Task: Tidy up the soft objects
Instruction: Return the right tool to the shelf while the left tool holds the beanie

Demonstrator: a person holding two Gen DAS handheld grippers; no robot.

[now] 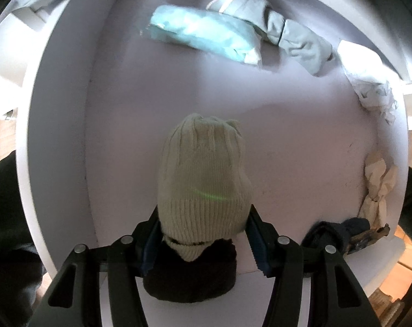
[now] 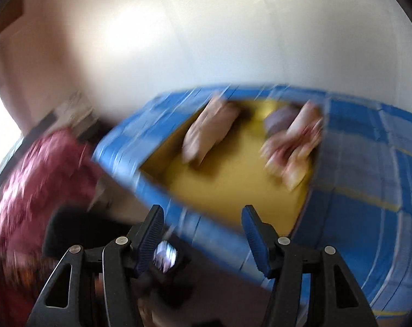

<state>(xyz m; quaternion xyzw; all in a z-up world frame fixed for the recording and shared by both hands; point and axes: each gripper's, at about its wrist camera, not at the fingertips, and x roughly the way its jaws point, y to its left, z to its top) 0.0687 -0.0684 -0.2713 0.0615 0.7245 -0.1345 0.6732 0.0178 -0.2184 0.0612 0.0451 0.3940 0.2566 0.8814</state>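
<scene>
Beanie [image 1: 203, 179] is the piece in hand: cream, ribbed knit, pinched at its cuff between the pads of our left claw [image 1: 203, 234], which is clamped on it and points straight down into the white bin [image 1: 56, 125]. The hat hangs over the bin's bare floor, with a dark fuzzy piece [image 1: 191, 272] right under the claw. Other soft things lie along the far wall, well apart from the hat: a teal bundle [image 1: 203, 32], a grey cloth [image 1: 301, 46], a crumpled white cloth [image 1: 375, 92] and a beige knotted rag [image 1: 379, 188] by the right wall.

To do this step well, we judge the hat should go low onto the open floor before the pads part, so it lands flat and does not snag on the dark piece.

Our right claw [image 2: 203, 234] stands apart with nothing between its pads, angled down toward a blue checked basket [image 2: 369, 163] with a yellow lining, where two pale items [image 2: 208, 130] rest. That view is badly blurred.
</scene>
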